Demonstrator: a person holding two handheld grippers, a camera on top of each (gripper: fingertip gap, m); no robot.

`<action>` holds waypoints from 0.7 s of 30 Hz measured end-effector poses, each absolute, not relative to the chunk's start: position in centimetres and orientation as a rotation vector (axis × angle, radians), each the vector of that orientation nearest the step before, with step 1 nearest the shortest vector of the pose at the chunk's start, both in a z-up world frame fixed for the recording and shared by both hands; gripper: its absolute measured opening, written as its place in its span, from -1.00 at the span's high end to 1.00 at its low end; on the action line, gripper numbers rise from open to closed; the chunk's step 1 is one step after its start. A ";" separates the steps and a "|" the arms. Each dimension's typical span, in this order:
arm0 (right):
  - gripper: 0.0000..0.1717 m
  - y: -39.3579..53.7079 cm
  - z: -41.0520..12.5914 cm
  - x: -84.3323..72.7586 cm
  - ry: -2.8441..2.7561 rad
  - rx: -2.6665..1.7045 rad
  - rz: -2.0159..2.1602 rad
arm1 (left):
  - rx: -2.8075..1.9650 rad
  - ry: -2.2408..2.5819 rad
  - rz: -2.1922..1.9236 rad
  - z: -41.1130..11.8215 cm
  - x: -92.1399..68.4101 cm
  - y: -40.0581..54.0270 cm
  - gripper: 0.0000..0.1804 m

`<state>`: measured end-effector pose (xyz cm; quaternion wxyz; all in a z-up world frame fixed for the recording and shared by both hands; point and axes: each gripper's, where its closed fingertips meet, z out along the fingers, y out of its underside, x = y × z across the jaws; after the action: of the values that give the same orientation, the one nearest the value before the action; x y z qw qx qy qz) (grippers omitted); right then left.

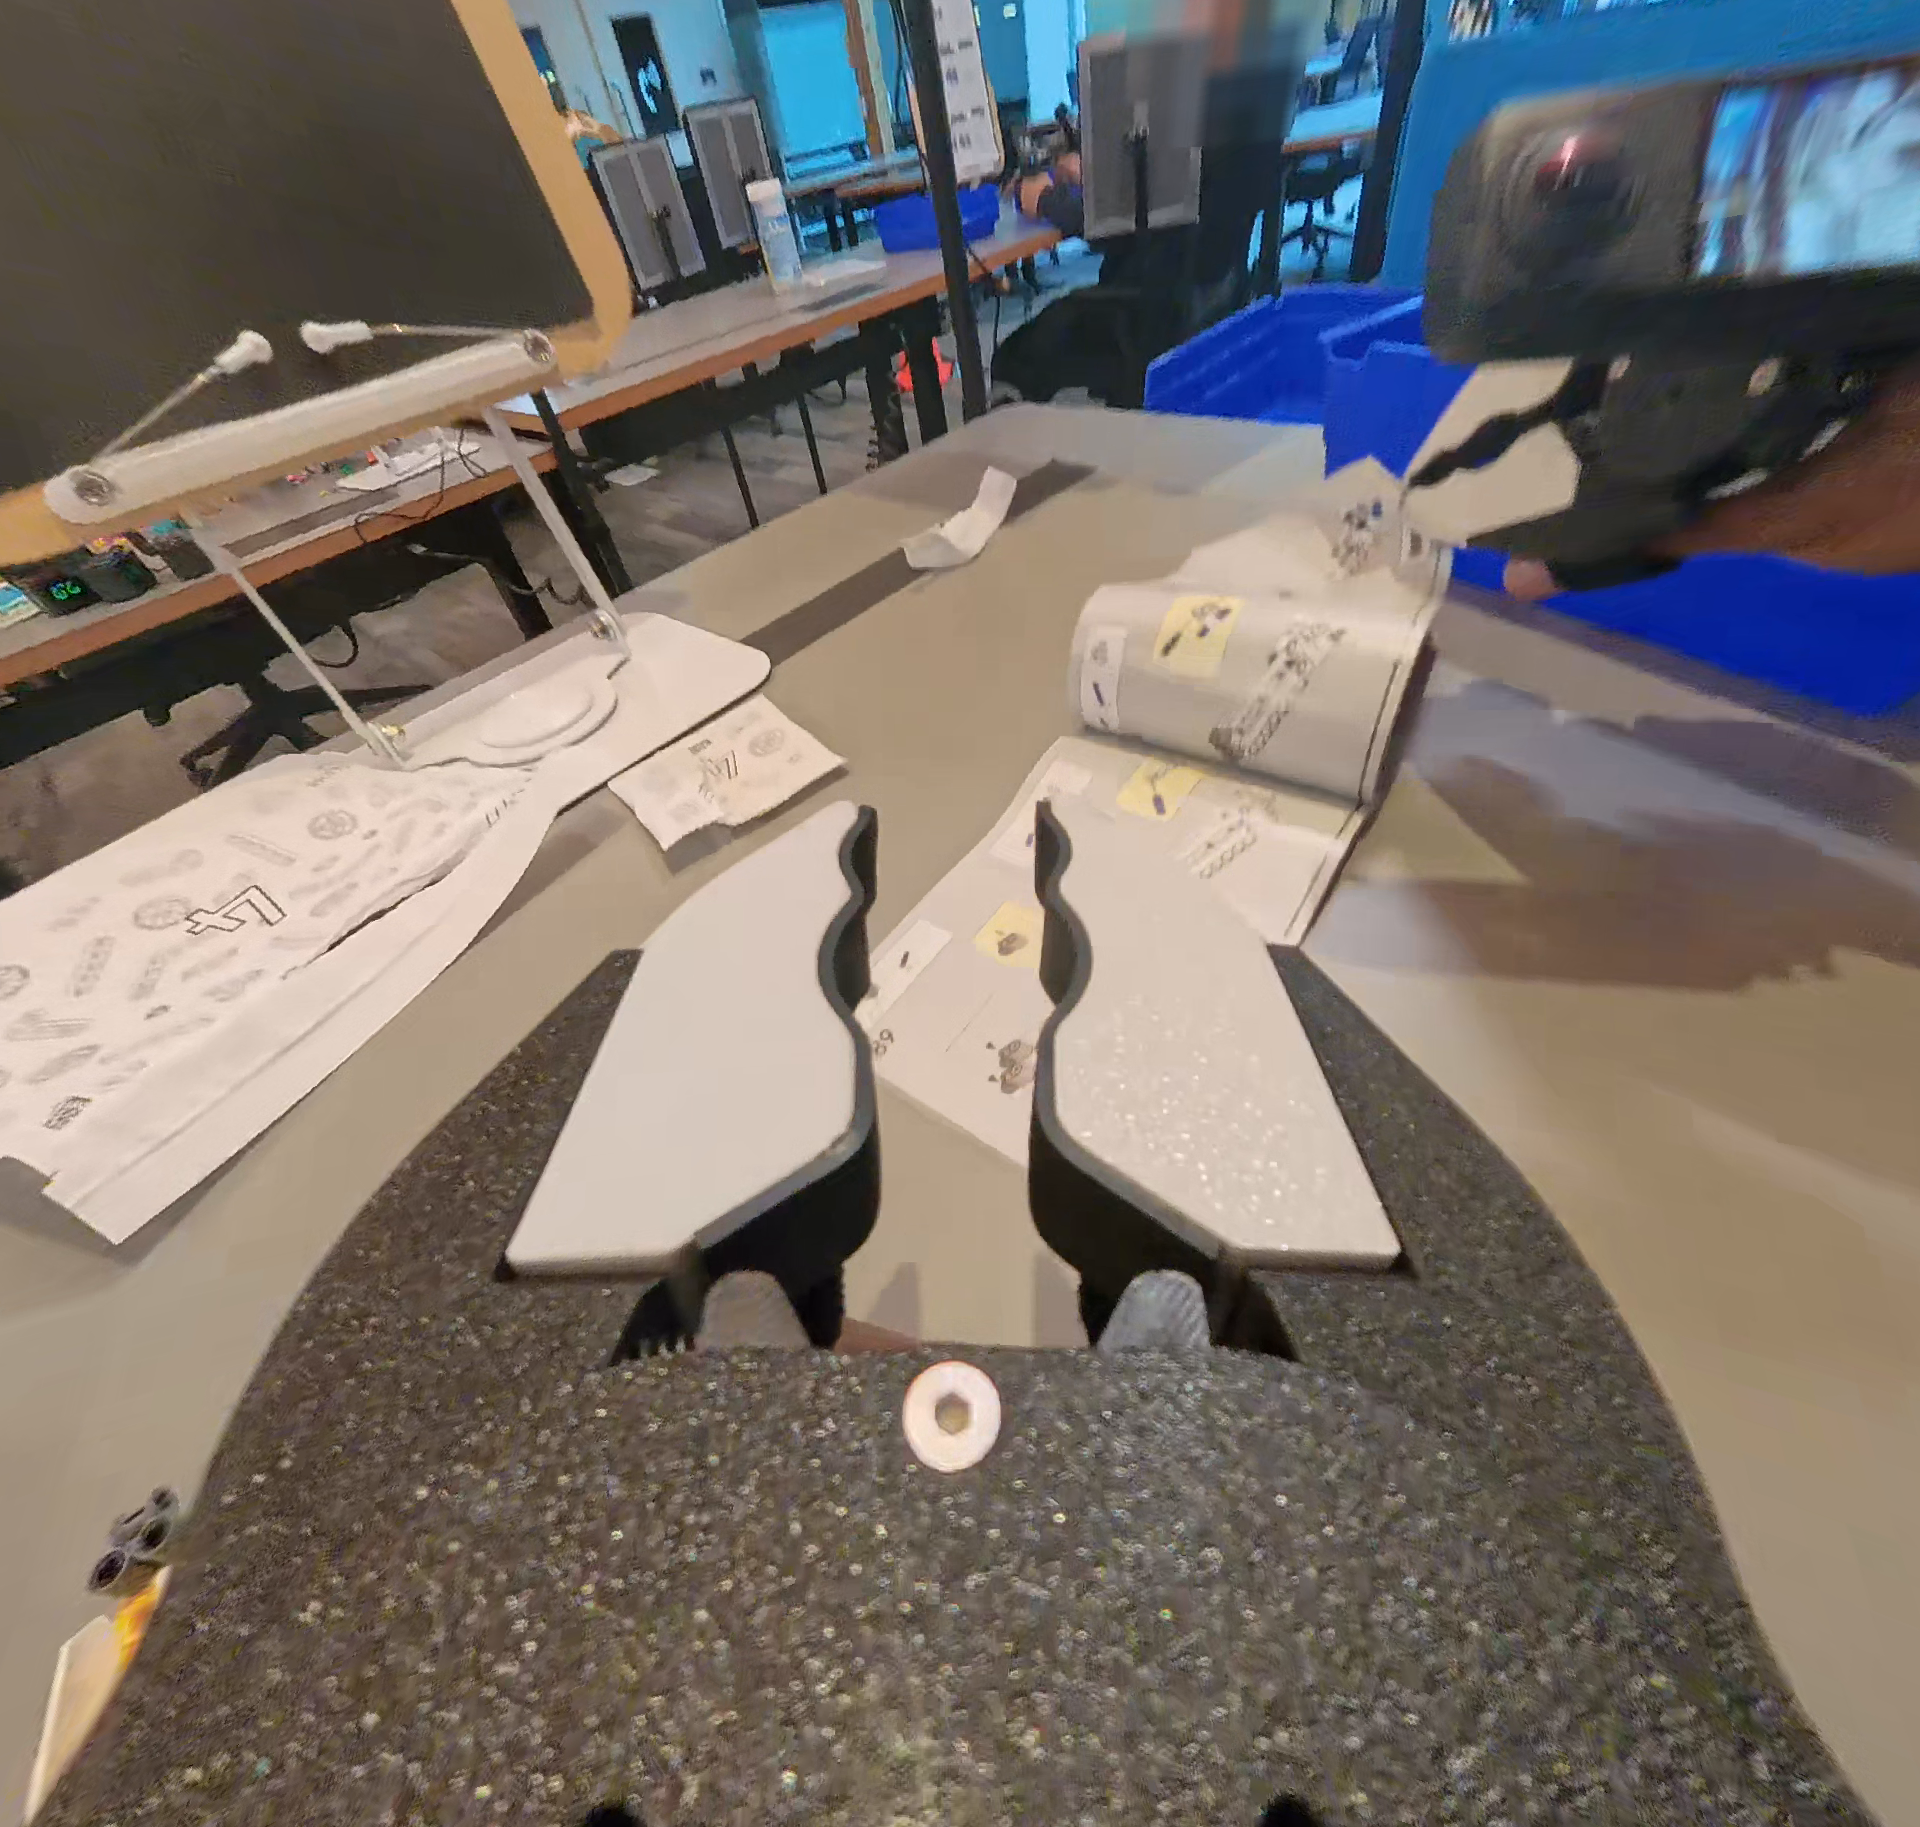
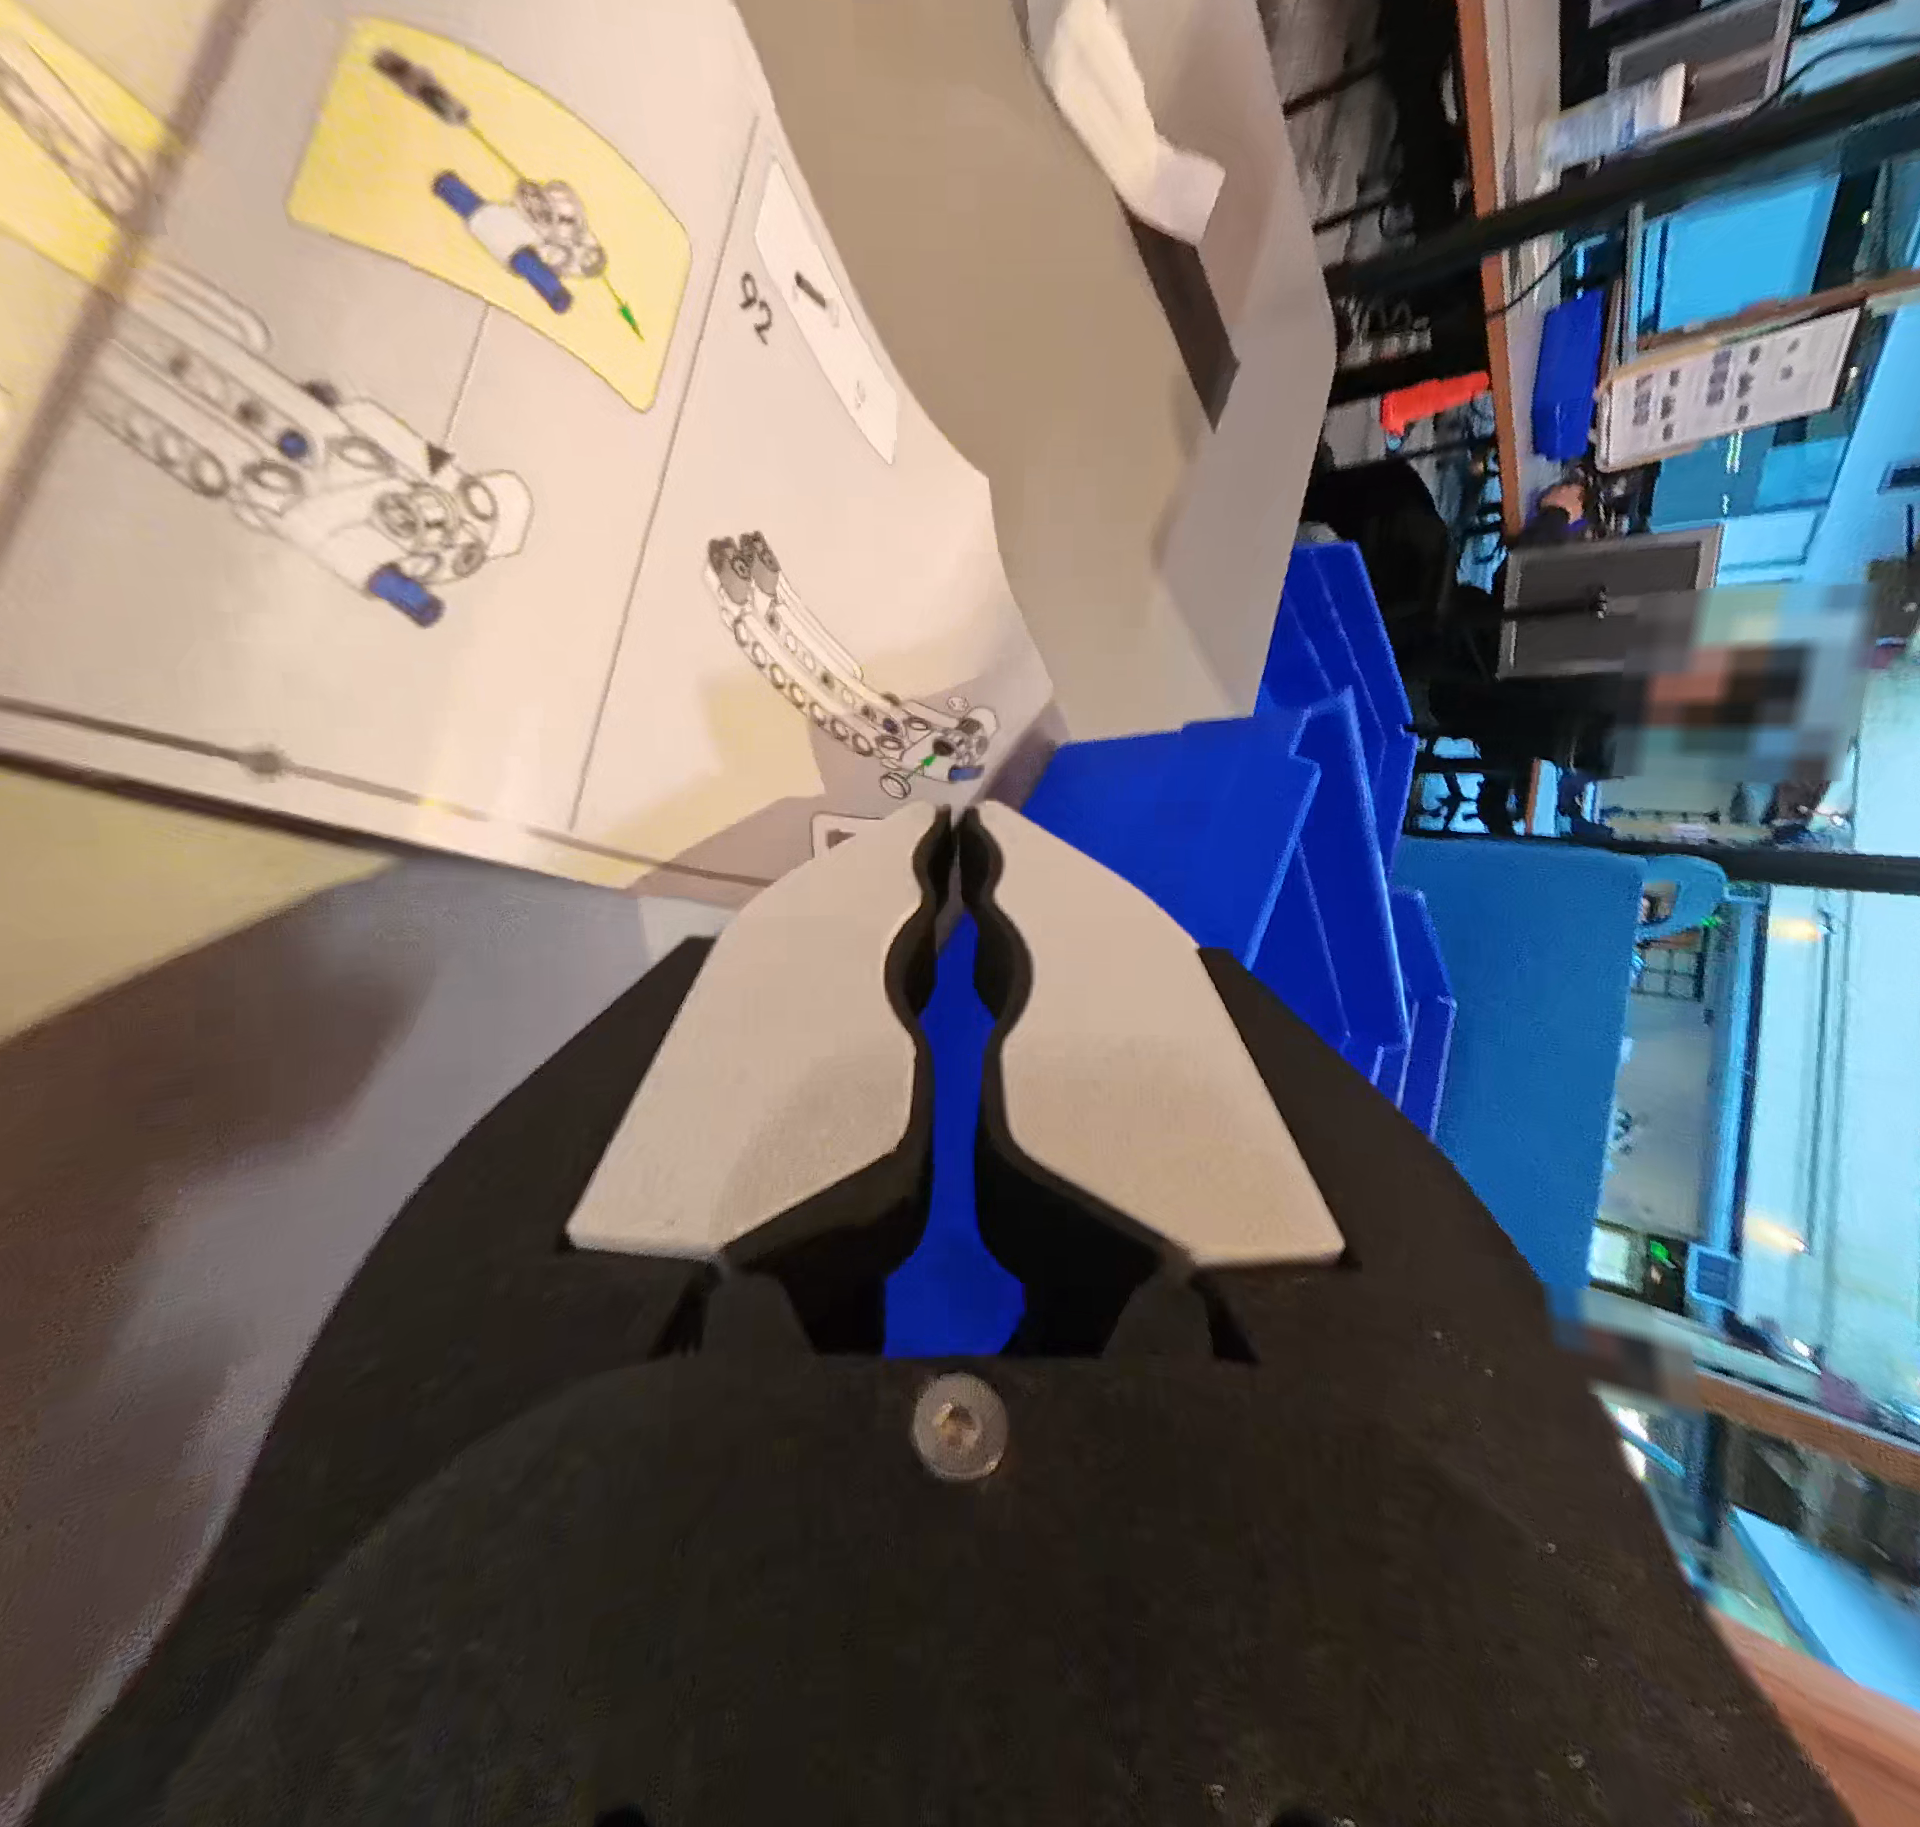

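Two grippers are mine. My left gripper (image 1: 948,847) hovers with its wavy grey fingers apart and bare over the flat lower page of an open instruction booklet (image 1: 1174,842) on the smooth grey table (image 1: 935,655). My right gripper (image 2: 954,821), rolled sideways, pinches the thin glossy page (image 2: 727,489) by its corner, lifting it into a curl. Rigid blue plastic bins (image 2: 1330,821) stand just behind. Printed white paper bags (image 1: 208,956) lie flat to my left.
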<state>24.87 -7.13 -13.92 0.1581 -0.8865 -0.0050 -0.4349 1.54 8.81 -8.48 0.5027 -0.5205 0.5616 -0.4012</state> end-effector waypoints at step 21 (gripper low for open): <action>0.60 -11.4 -12.1 25.6 -0.064 -2.623 -1.228 | -1.192 1.258 -1.053 -3.4 -1.9 8.1 0.53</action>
<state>25.62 -11.41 -12.08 0.1219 -0.8987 -0.0218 -0.4206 -1.89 8.09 -3.45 0.5284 -0.4992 0.5265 -0.4409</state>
